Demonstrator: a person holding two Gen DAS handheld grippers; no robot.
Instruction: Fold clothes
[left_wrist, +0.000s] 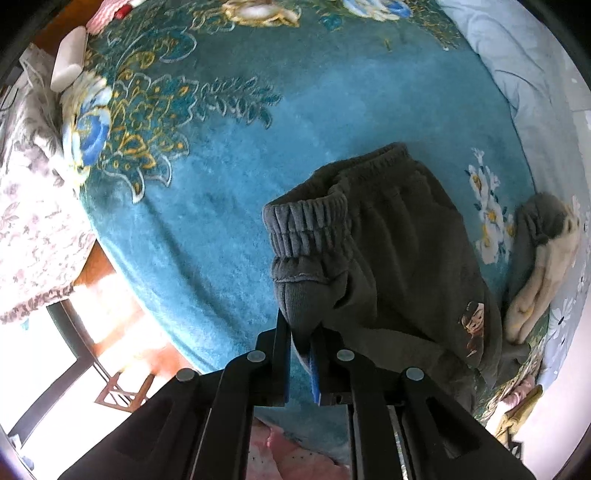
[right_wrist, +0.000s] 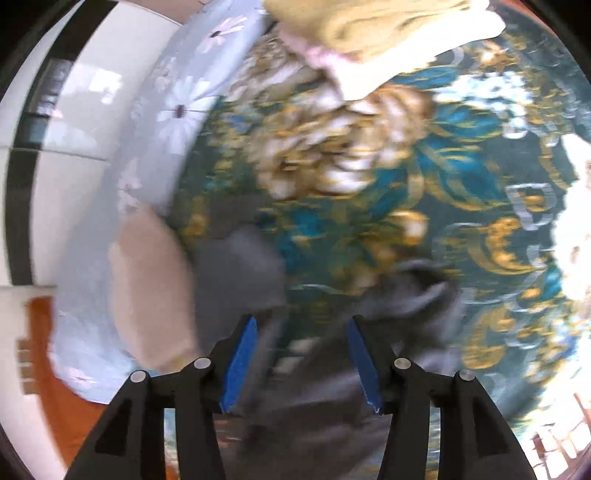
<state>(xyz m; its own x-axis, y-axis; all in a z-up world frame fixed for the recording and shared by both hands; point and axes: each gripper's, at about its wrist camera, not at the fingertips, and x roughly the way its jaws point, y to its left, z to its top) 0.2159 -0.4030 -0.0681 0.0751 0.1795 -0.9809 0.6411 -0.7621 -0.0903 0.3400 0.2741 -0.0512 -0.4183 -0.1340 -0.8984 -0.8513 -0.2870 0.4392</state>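
Dark grey sweatpants (left_wrist: 399, 236) with elastic cuffs and a small cartoon patch lie partly folded on a teal floral blanket (left_wrist: 221, 177). My left gripper (left_wrist: 301, 332) is shut on a cuff end of the sweatpants and holds it up off the blanket. In the blurred right wrist view my right gripper (right_wrist: 301, 325) is open, its blue pads apart, just above grey sweatpants fabric (right_wrist: 332, 369) on the same blanket (right_wrist: 406, 184). Nothing is between its fingers.
A cream and grey garment (left_wrist: 546, 258) lies at the right. A yellow-cream garment (right_wrist: 369, 29) lies at the top of the right wrist view. A beige pillow (right_wrist: 147, 288) rests on a light blue quilt (right_wrist: 110, 221). A white case (left_wrist: 68, 59) lies far left.
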